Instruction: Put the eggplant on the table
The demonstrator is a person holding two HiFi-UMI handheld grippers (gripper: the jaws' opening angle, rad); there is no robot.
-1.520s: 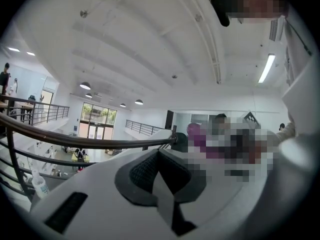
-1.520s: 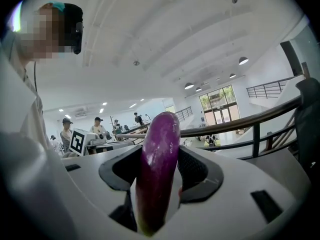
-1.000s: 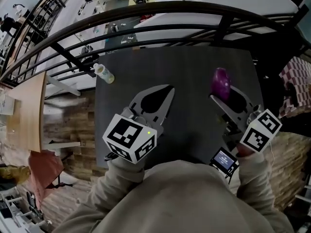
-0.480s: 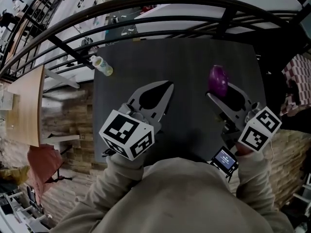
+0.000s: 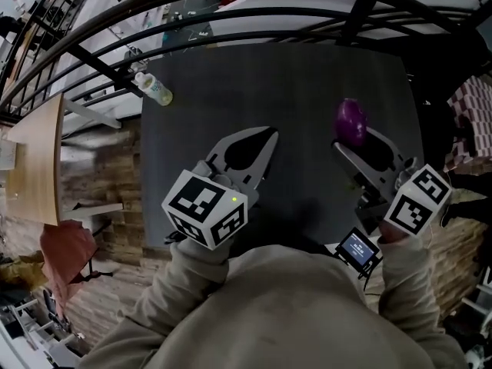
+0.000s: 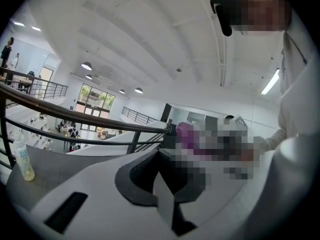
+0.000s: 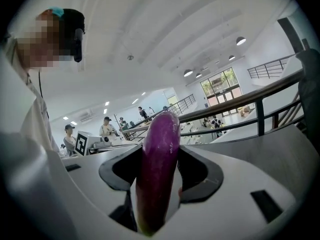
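Observation:
A purple eggplant (image 5: pixel 351 121) stands on end between the jaws of my right gripper (image 5: pixel 360 138), which is shut on it over the right part of the dark grey table (image 5: pixel 307 75). In the right gripper view the eggplant (image 7: pixel 160 159) fills the gap between the jaws of the right gripper (image 7: pixel 157 189), its rounded tip pointing away. I cannot tell whether it touches the tabletop. My left gripper (image 5: pixel 265 138) hovers over the table's middle, shut with nothing in it. In the left gripper view, the left gripper (image 6: pixel 165 189) shows its jaws meeting, and the eggplant (image 6: pixel 184 133) appears partly blurred beyond.
A small plastic bottle (image 5: pixel 152 88) stands at the table's far left corner, also seen as the bottle (image 6: pixel 22 156). A dark curved railing (image 5: pixel 231 6) runs behind the table. A small lit screen (image 5: pixel 357 250) sits by my right wrist. A wooden bench (image 5: pixel 34 160) lies left.
Both grippers have sunk a little toward the tabletop. The eggplant has stayed gripped in the right gripper, and the left gripper has stayed shut.

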